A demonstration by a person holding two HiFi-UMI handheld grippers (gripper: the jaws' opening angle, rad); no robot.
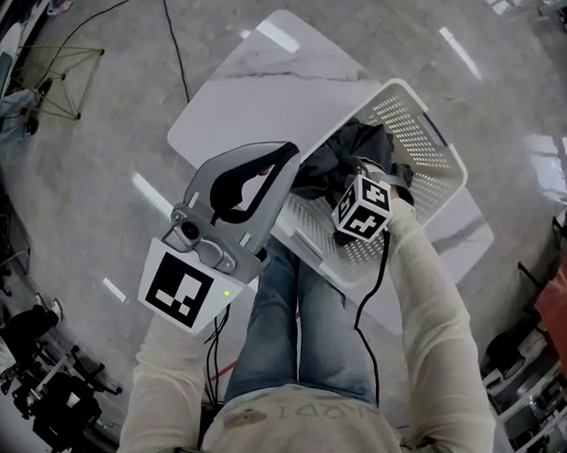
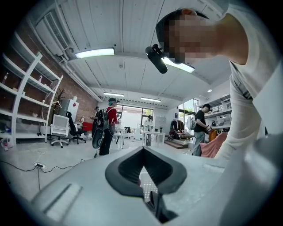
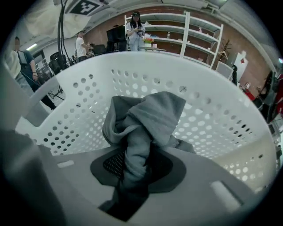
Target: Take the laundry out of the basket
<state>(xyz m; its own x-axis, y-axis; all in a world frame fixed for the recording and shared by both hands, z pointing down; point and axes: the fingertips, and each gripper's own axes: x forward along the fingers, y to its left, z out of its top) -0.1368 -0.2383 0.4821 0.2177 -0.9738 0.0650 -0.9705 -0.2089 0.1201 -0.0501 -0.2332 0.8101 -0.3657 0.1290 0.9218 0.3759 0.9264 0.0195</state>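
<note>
person: blue jeans [image 1: 298,334] and pale sleeves, nearest the head camera.
left gripper [image 1: 287,153]: held level just above the basket's near rim; jaws together, nothing between them.
right gripper [image 3: 135,164]: angled steeply down into the basket; jaws clamped on the grey garment.
grey garment [image 3: 150,114]: bunched fabric rising from between the right jaws, inside the basket, with dark laundry [image 1: 338,153] beside it.
basket [image 1: 428,133]: white, perforated walls, on the table.
table [image 1: 243,88]: white and marbled, on a glossy grey floor.
</note>
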